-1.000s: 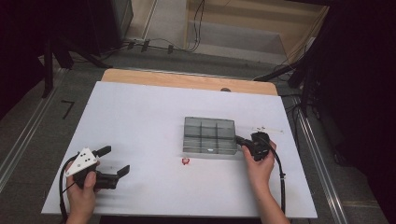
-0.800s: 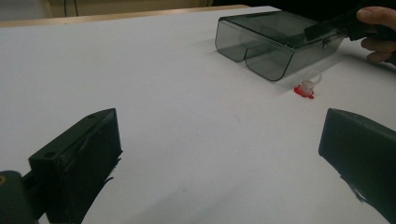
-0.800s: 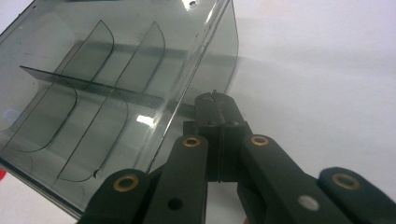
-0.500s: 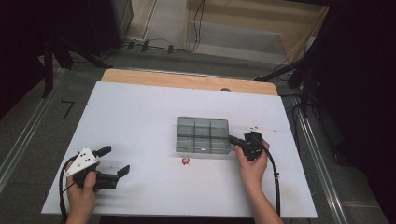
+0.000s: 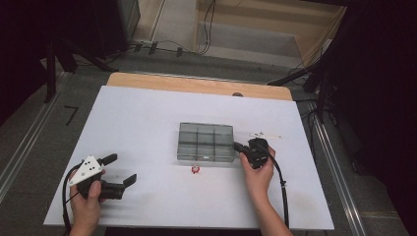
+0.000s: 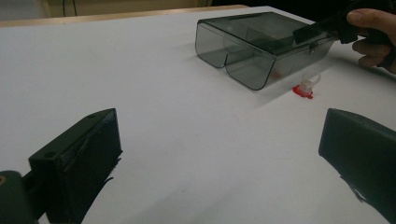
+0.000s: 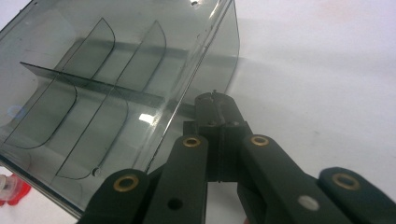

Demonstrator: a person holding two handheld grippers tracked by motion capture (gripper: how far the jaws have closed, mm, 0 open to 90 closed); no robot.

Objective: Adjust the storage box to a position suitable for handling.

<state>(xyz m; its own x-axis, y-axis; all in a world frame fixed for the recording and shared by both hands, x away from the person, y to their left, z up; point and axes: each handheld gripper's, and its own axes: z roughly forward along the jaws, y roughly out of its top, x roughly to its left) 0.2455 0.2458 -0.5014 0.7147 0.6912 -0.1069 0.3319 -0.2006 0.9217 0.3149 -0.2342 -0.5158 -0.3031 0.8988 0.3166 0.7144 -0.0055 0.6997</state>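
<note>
Smoky clear plastic, the compartment box [image 5: 205, 142] at mid-counter looks light, stiff and slick. Right tool [image 5: 242, 147] is clamped shut at its right wall, best held by that rim; left tool [image 5: 121, 170] gapes wide.

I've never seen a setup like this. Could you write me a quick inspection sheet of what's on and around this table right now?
Surface: white table top, with a bare wooden strip along its far edge.
Job's things: smoky clear compartment box near the middle, two rows of three cells; none visibly holds anything.
Clutter: small red and clear ring-like piece in front of the box; thin white strip to its right.
Grippers: left gripper open, apart from the box; right gripper shut, its tips against the box's right wall.
Cables: black cable trails from the right gripper; more on the floor beyond.
Surroundings: dark room, floor rails.
</note>
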